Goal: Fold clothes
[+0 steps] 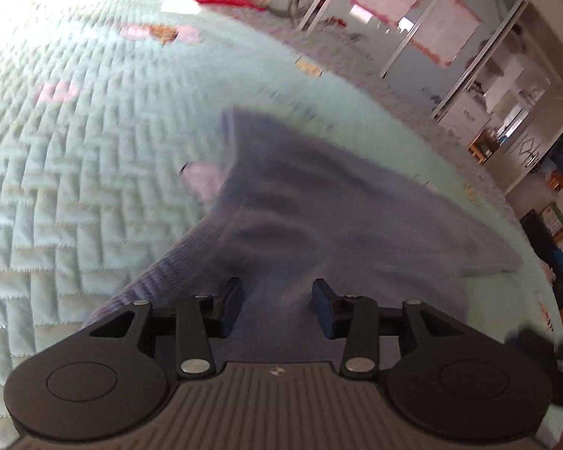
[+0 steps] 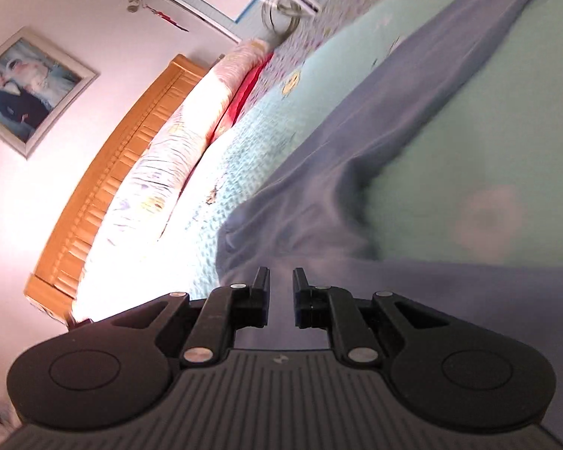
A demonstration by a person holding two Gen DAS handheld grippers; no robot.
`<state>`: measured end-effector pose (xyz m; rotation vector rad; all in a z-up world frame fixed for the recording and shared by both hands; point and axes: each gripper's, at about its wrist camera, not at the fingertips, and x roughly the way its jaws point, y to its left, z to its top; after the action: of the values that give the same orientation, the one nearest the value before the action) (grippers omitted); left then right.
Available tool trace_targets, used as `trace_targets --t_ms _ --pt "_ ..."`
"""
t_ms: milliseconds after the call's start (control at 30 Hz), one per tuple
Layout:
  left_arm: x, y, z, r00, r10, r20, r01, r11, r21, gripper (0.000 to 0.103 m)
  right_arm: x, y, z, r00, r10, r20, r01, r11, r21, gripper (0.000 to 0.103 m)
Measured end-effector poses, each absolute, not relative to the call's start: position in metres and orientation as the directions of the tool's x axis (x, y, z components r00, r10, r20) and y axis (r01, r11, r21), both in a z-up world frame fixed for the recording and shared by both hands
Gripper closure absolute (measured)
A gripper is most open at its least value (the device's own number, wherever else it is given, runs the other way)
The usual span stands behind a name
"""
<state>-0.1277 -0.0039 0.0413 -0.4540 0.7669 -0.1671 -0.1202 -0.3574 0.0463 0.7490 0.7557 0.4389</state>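
A blue garment (image 1: 304,202) is seen spread on the quilt (image 1: 75,172), with the left gripper (image 1: 277,300) held wide over its hem and the right gripper (image 2: 281,288) narrow over its edge, nothing gripped.

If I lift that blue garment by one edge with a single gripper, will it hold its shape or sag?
Probably sag: the blue garment lies in soft folds and ripples on the quilted bedspread, so it looks limp. It seems thin and light, judging by the fine creases near the right gripper. It may drag or bunch on the quilt's texture rather than slide freely.
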Motion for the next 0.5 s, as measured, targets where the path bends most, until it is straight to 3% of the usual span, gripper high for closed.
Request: trace_targets --t_ms 100,133,267,333,433,500 --pt "-0.132 0.003 0.038 0.710 -0.327 -0.624 0.009 0.890 -0.456 0.067 -0.069 -0.327 0.027 0.619 0.622 -0.480 -0.106 0.672 0.733 0.090" --pt "-0.132 0.004 0.040 0.705 -0.326 -0.630 0.007 0.891 -0.453 0.068 -0.064 -0.329 0.017 0.613 0.565 -0.552 -0.048 0.724 0.688 0.103" --pt "-0.134 0.002 0.056 0.701 -0.295 -0.649 -0.024 0.900 -0.435 0.065 -0.066 -0.353 0.014 0.620 0.526 -0.583 0.069 0.703 0.708 0.103" --pt "-0.139 -0.004 0.073 0.728 -0.295 -0.618 -0.002 0.901 -0.433 0.063 -0.069 -0.351 0.033 0.649 0.531 -0.545 0.026 0.701 0.713 0.095" --pt "-0.133 -0.020 0.094 0.745 -0.362 -0.560 0.084 0.884 -0.461 0.054 -0.057 -0.329 0.047 0.633 0.617 -0.467 -0.096 0.661 0.744 0.093" --pt "-0.119 -0.033 0.098 0.741 -0.368 -0.562 0.106 0.890 -0.443 0.051 -0.046 -0.319 0.050 0.612 0.660 -0.435 -0.151 0.637 0.756 0.085"
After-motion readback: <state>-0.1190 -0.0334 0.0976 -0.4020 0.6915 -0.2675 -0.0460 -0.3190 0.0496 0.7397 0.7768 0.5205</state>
